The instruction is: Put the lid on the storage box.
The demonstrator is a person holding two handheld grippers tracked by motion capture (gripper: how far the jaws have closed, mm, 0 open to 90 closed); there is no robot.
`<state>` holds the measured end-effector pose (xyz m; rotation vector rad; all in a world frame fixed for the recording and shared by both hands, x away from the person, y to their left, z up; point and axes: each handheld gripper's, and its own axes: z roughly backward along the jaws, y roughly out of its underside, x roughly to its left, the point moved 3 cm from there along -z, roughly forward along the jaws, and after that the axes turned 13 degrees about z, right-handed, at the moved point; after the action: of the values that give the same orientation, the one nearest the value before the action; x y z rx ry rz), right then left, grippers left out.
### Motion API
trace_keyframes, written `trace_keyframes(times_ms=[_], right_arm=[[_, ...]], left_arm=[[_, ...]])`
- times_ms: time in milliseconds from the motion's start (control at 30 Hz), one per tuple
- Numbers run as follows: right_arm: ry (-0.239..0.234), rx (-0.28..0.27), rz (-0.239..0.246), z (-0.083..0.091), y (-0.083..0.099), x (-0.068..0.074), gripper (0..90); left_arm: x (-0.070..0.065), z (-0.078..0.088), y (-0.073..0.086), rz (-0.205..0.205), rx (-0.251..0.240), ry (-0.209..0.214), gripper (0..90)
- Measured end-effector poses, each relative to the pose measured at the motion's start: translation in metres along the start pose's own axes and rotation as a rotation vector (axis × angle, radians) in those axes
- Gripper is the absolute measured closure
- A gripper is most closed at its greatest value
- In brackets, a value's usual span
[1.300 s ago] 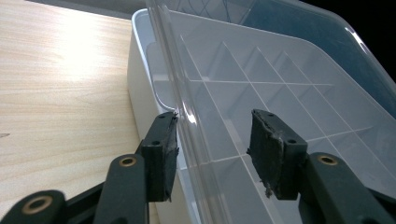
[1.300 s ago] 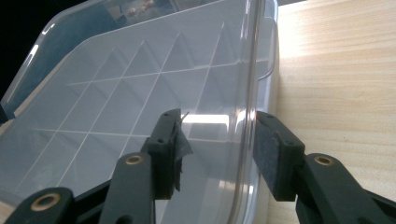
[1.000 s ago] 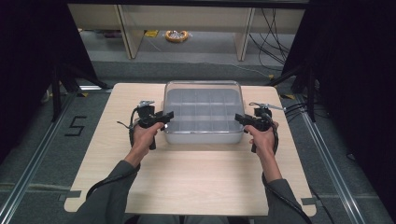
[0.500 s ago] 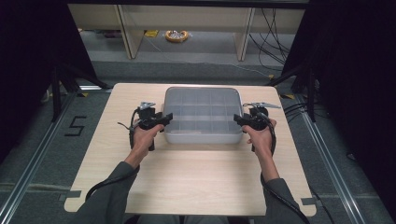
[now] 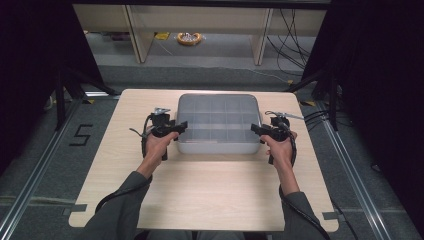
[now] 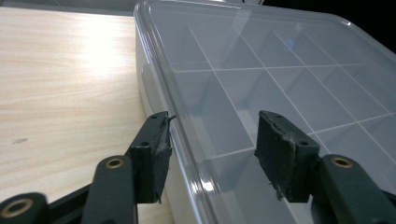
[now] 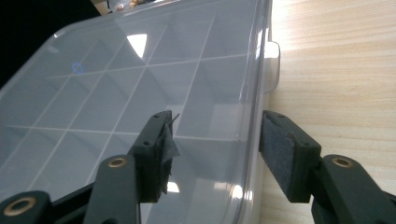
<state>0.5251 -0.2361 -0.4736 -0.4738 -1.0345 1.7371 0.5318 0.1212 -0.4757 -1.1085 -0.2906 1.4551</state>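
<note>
My left tongs point(image 5: 176, 127) and right tongs point(image 5: 256, 131) straddle the side rims of the clear lidded organizer box point(image 5: 218, 122), both just widening; pads spread, not pinching. Box sits mid-table point(image 5: 200, 200), toward the far edge. Looks like the release step after setting it down; next, back both tongs straight off. Count: one box, two tongs.

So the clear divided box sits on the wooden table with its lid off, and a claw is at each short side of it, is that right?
Not quite: the lid is on. The left gripper view shows it lying closed over the compartments of the clear box. The rest holds: the box sits on the wooden table, with the left claw and the right claw at its short sides.
</note>
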Motion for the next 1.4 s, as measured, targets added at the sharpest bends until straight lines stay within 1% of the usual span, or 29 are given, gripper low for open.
trace_keyframes(times_ms=[67, 167, 200, 233, 300, 333, 367, 400, 433, 600, 633, 667, 700, 733, 800, 833, 867, 900, 933, 1000, 1100, 1133, 1167, 1200, 1233, 1267, 1300, 1333, 1400], right_arm=[[-0.002, -0.007, -0.01, 0.0, 0.0, -0.003, 48.6], [0.0, -0.012, -0.017, 0.002, -0.001, -0.004, 48.0], [0.0, -0.012, -0.033, 0.004, -0.002, -0.004, 47.7], [0.009, -0.018, -0.028, 0.007, -0.002, -0.007, 47.1], [0.001, -0.023, -0.036, 0.01, -0.002, -0.007, 46.9], [0.003, -0.035, -0.029, 0.012, -0.002, -0.008, 46.4], [-0.012, -0.006, -0.133, 0.02, -0.003, -0.002, 46.2], [0.006, -0.036, -0.028, 0.02, -0.001, -0.011, 46.0], [-0.007, -0.041, -0.031, 0.022, -0.001, -0.011, 45.9], [-0.002, -0.05, -0.018, 0.029, 0.0, -0.01, 45.4], [-0.024, -0.033, -0.097, 0.033, 0.0, -0.002, 45.3], [-0.025, -0.017, -0.119, 0.035, 0.0, 0.0, 45.3], [-0.038, -0.037, -0.091, 0.038, 0.001, 0.002, 45.1], [-0.038, -0.037, -0.091, 0.038, 0.001, 0.002, 45.1], [-0.055, -0.04, -0.087, 0.041, 0.002, 0.007, 44.4], [-0.056, -0.057, -0.076, 0.041, 0.002, 0.009, 44.2], [-0.056, -0.057, -0.076, 0.041, 0.002, 0.009, 44.2], [-0.048, -0.061, -0.046, 0.041, 0.003, 0.009, 44.0], [-0.053, -0.061, -0.055, 0.043, 0.003, 0.012, 43.8], [-0.062, -0.06, -0.024, 0.044, 0.003, 0.016, 42.8], [-0.079, -0.056, -0.02, 0.046, 0.003, 0.02, 42.7], [-0.066, -0.064, 0.013, 0.046, 0.004, 0.02, 42.0], [-0.075, -0.055, 0.0, 0.048, 0.004, 0.023, 41.6], [-0.068, -0.068, 0.016, 0.047, 0.004, 0.022, 41.1], [-0.068, -0.068, 0.016, 0.047, 0.004, 0.022, 41.1], [-0.066, -0.05, 0.013, 0.049, 0.005, 0.024, 40.7], [-0.081, -0.05, 0.001, 0.049, 0.005, 0.026, 40.2], [-0.079, -0.055, 0.019, 0.049, 0.006, 0.027, 38.2], [-0.085, -0.046, 0.01, 0.05, 0.007, 0.029, 36.9]], left_arm=[[0.001, -0.001, 0.0, 0.008, 0.006, 0.0, 45.3], [0.003, -0.001, 0.0, 0.034, 0.014, 0.01, 44.7], [0.003, -0.001, 0.0, 0.039, 0.011, 0.005, 44.0], [0.004, 0.0, -0.001, 0.044, 0.01, 0.005, 43.7], [0.005, 0.003, -0.002, 0.057, 0.002, 0.013, 43.5], [0.005, 0.004, -0.002, 0.056, 0.003, 0.011, 43.0], [0.006, 0.007, -0.003, 0.057, -0.001, 0.017, 42.2], [0.007, 0.009, -0.003, 0.058, -0.001, 0.023, 41.6], [0.007, 0.009, -0.003, 0.058, -0.001, 0.023, 41.2], [0.008, 0.02, -0.004, 0.062, -0.004, 0.046, 41.0], [0.008, 0.023, -0.004, 0.064, -0.005, 0.051, 40.9], [0.008, 0.025, -0.004, 0.068, 0.002, 0.059, 40.3], [0.008, 0.029, -0.004, 0.068, 0.009, 0.069, 39.1], [0.008, 0.029, -0.004, 0.068, 0.009, 0.069, 39.0], [0.007, 0.033, -0.003, 0.045, 0.013, 0.071, 38.7], [0.006, 0.037, -0.001, 0.036, 0.02, 0.076, 38.2], [0.006, 0.037, -0.001, 0.036, 0.02, 0.076, 37.9], [0.006, 0.038, 0.001, 0.036, 0.019, 0.08, 37.9], [0.005, 0.04, 0.003, 0.036, 0.026, 0.089, 37.6], [0.004, 0.045, 0.011, 0.024, 0.045, 0.108, 36.8], [0.003, 0.049, 0.014, 0.022, 0.043, 0.119, 36.2], [0.004, 0.051, 0.015, 0.017, 0.041, 0.125, 35.9], [0.005, 0.055, 0.018, 0.016, 0.032, 0.137, 35.6], [0.005, 0.057, 0.019, 0.018, 0.036, 0.139, 35.4], [0.005, 0.057, 0.019, 0.018, 0.036, 0.139, 35.1], [0.006, 0.057, 0.02, 0.014, 0.038, 0.137, 35.1], [0.006, 0.059, 0.021, 0.011, 0.045, 0.136, 34.4], [0.007, 0.06, 0.021, 0.01, 0.047, 0.141, 33.9], [0.006, 0.062, 0.022, 0.019, 0.041, 0.149, 32.8]])
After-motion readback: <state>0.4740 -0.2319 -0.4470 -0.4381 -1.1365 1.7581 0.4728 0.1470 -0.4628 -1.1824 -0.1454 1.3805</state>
